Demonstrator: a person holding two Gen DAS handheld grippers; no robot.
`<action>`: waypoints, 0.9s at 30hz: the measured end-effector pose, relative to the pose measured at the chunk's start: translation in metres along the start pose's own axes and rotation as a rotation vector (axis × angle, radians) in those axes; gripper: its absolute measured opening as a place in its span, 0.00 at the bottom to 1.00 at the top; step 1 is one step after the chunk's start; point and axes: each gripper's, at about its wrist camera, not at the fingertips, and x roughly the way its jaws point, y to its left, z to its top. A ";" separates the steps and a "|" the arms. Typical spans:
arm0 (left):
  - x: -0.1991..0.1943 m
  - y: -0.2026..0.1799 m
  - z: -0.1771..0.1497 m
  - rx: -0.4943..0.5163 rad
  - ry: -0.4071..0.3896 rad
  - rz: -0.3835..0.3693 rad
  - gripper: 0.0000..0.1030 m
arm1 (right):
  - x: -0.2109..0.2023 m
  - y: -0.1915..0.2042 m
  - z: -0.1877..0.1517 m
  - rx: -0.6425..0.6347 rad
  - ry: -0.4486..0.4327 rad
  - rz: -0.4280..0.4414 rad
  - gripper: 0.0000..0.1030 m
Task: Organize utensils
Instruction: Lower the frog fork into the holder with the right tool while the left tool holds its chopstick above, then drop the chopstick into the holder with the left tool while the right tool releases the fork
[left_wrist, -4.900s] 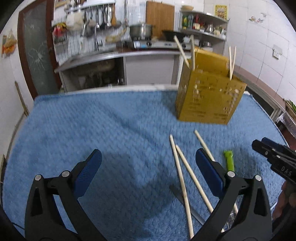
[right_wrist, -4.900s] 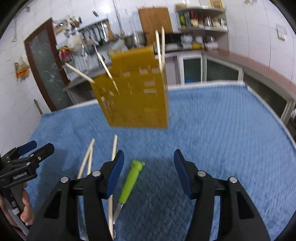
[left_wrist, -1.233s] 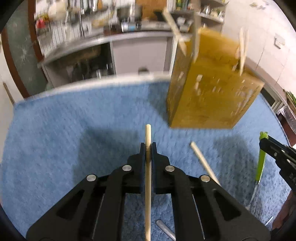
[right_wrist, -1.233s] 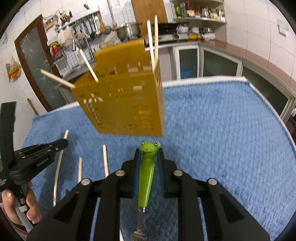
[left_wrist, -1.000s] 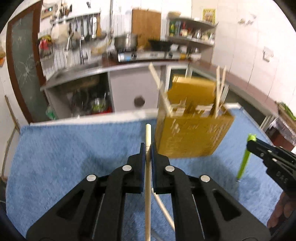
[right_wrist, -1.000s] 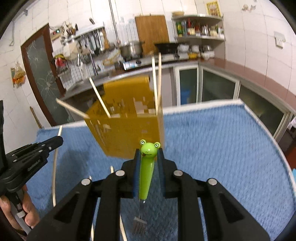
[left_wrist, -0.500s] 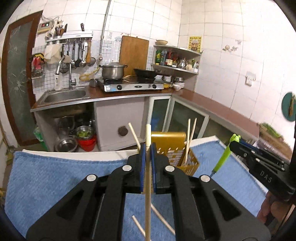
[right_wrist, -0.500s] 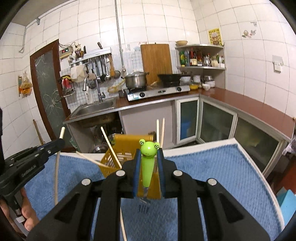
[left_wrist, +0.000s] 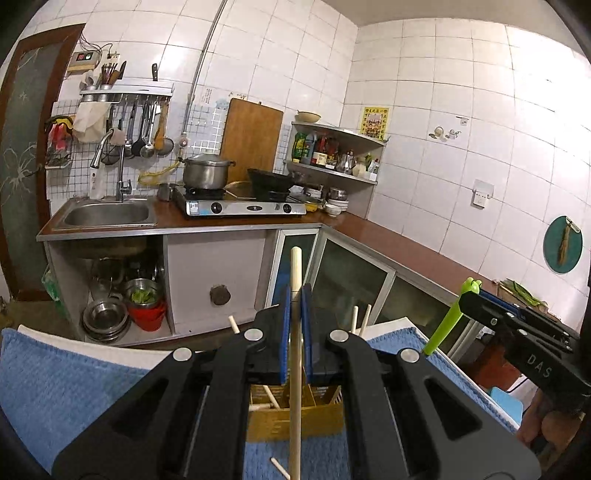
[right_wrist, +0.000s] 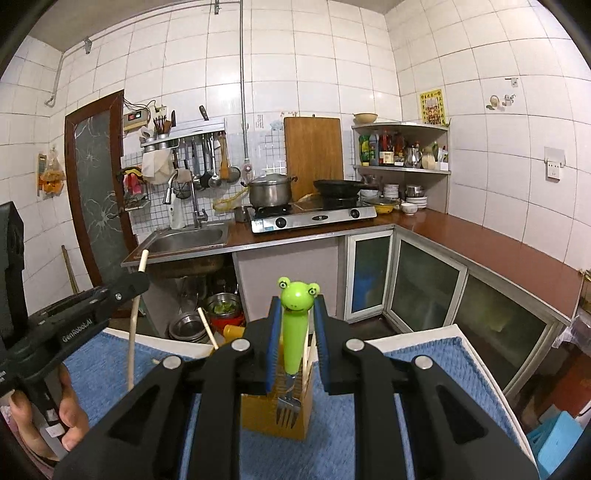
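Observation:
My left gripper (left_wrist: 294, 334) is shut on a wooden chopstick (left_wrist: 295, 369), held upright high above the yellow utensil holder (left_wrist: 295, 417). The holder stands on the blue towel (left_wrist: 55, 387) with several chopsticks sticking out. My right gripper (right_wrist: 297, 343) is shut on a green frog-handled fork (right_wrist: 293, 332), tines down, above the holder (right_wrist: 273, 413). The right gripper with the fork (left_wrist: 448, 325) shows at the right of the left wrist view. The left gripper with its chopstick (right_wrist: 135, 314) shows at the left of the right wrist view.
A loose chopstick (left_wrist: 279, 467) lies on the towel in front of the holder. Beyond the table edge are kitchen cabinets (right_wrist: 369, 277), a sink (right_wrist: 188, 236) and a stove (right_wrist: 314, 214). A blue stool (right_wrist: 557, 439) stands at the lower right.
Both grippers have risen further above the table with their utensils. The holder now sits lower and smaller in both views.

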 end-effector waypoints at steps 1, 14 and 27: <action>0.005 0.000 0.000 -0.001 0.005 0.005 0.04 | 0.002 0.000 0.001 0.002 0.000 0.000 0.17; 0.036 0.003 0.021 -0.016 -0.102 0.016 0.04 | 0.025 0.001 0.010 0.003 -0.017 -0.010 0.17; 0.087 0.000 0.036 -0.005 -0.271 0.115 0.04 | 0.055 0.002 0.000 -0.018 0.000 -0.003 0.17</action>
